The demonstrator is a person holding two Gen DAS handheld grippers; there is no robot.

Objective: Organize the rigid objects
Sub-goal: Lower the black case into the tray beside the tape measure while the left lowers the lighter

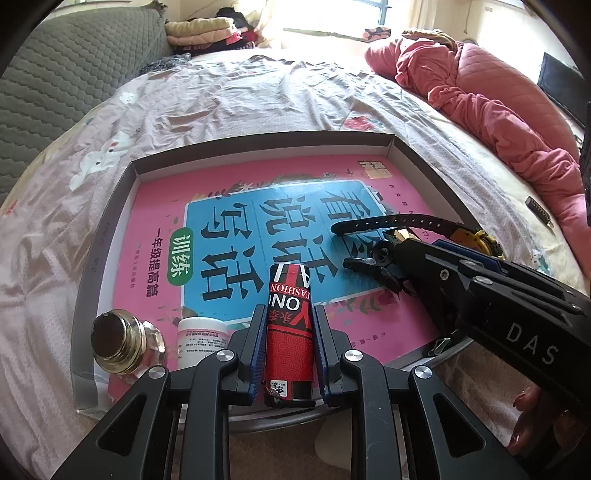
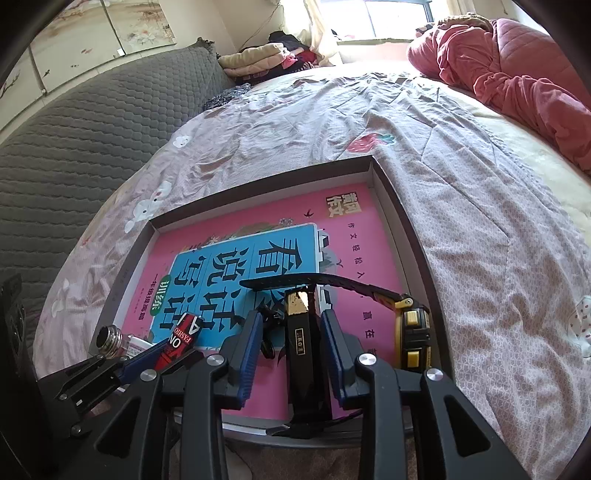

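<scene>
Both grippers are angling down into the box [image 1: 110,221]: the left gripper [image 1: 289,332] is clamping a red tube [image 1: 290,314], while the right gripper [image 2: 291,339] is straddling a black bar [image 2: 301,332] with its pads off it. A book [image 1: 258,206] and a watch [image 2: 412,328] are lying inside.

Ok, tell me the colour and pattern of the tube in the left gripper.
The tube is red with a swirl pattern below, black band with white lettering above; clearest in the left wrist view.

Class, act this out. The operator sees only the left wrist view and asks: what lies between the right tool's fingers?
Observer: A black bar with a gold tip, lengthwise between them.
Operator: Are the pads squeezing it?
Observer: No. The right tool shows a gap on the bar's left side.
Operator: Anything above the grey quilted cushion?
Observer: Pale wall panels painted with blossoms.
</scene>
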